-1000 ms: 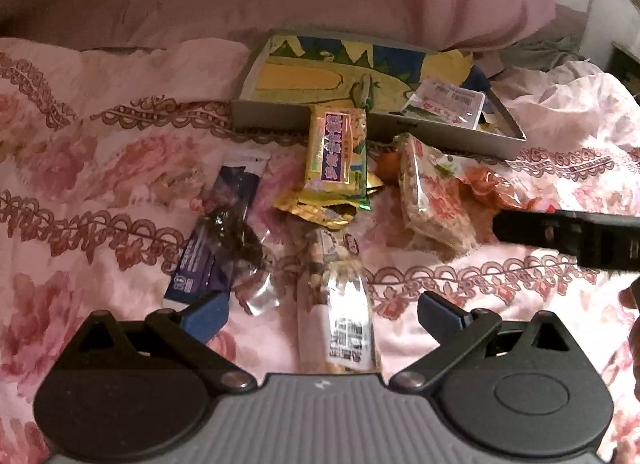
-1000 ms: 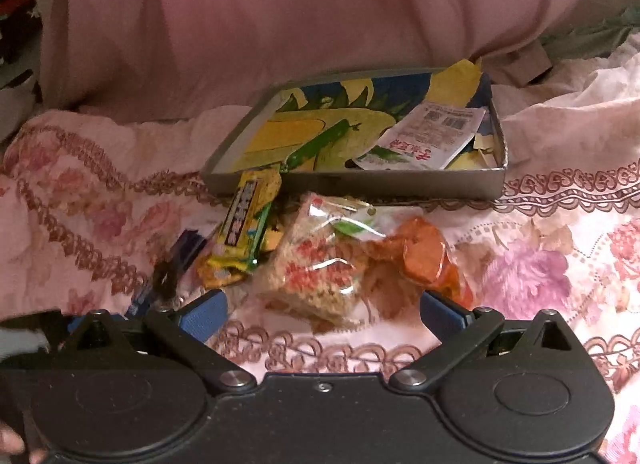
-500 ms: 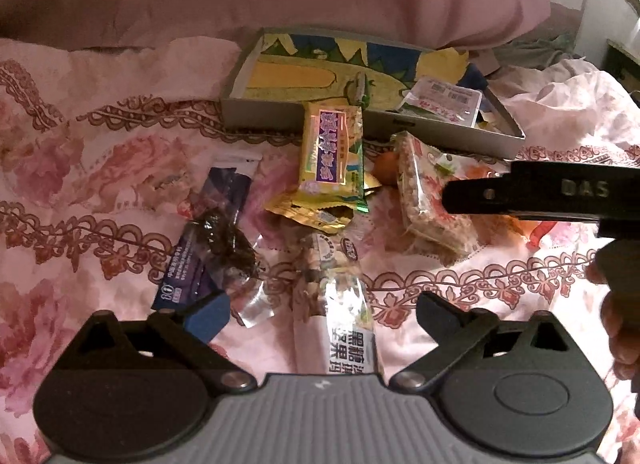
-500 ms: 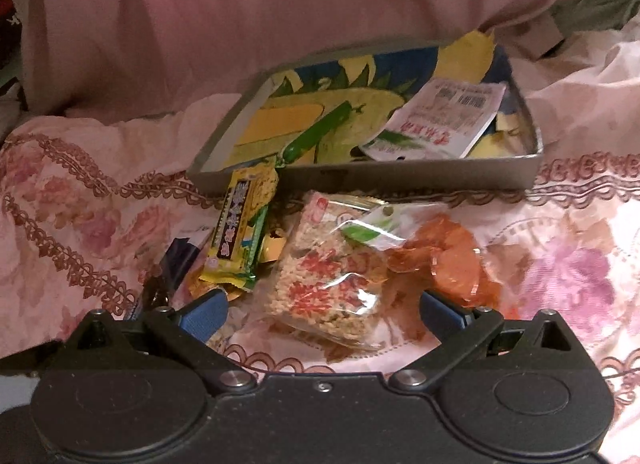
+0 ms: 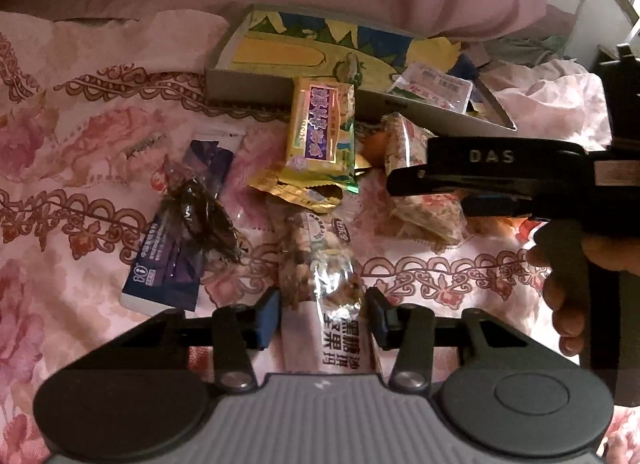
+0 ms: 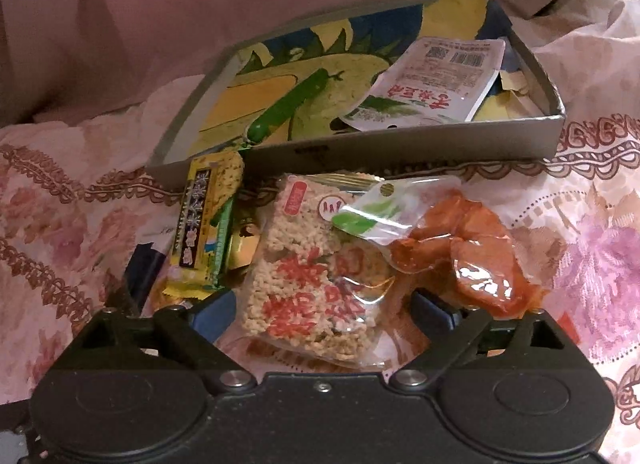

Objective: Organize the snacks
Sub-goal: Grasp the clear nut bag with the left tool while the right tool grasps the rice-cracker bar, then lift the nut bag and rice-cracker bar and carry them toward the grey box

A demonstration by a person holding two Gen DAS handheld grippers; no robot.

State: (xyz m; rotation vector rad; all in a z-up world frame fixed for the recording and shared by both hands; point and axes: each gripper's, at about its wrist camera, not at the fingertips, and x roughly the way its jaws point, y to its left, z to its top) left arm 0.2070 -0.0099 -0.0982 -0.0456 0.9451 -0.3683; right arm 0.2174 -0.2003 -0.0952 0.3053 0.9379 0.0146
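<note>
On the flowered bedspread (image 5: pixel 80 135) the left gripper (image 5: pixel 322 314) is closing around a long clear-and-white nut bar packet (image 5: pixel 324 288); its blue pads sit right at the wrapper's sides, though whether they already press it is hard to say. The packet shows brown clusters through crinkled film, with black print lower down, and its near end is cut off behind the gripper body. The right gripper (image 6: pixel 322 310), jaws wide but narrowing, straddles a puffed-rice cake packet (image 6: pixel 316 280) with red lettering, pads clear of it. An orange snack pouch (image 6: pixel 460 252) overlaps the cake. Beyond lies the shallow gray box (image 6: pixel 400 147), holding one white sachet (image 6: pixel 436 83).
</note>
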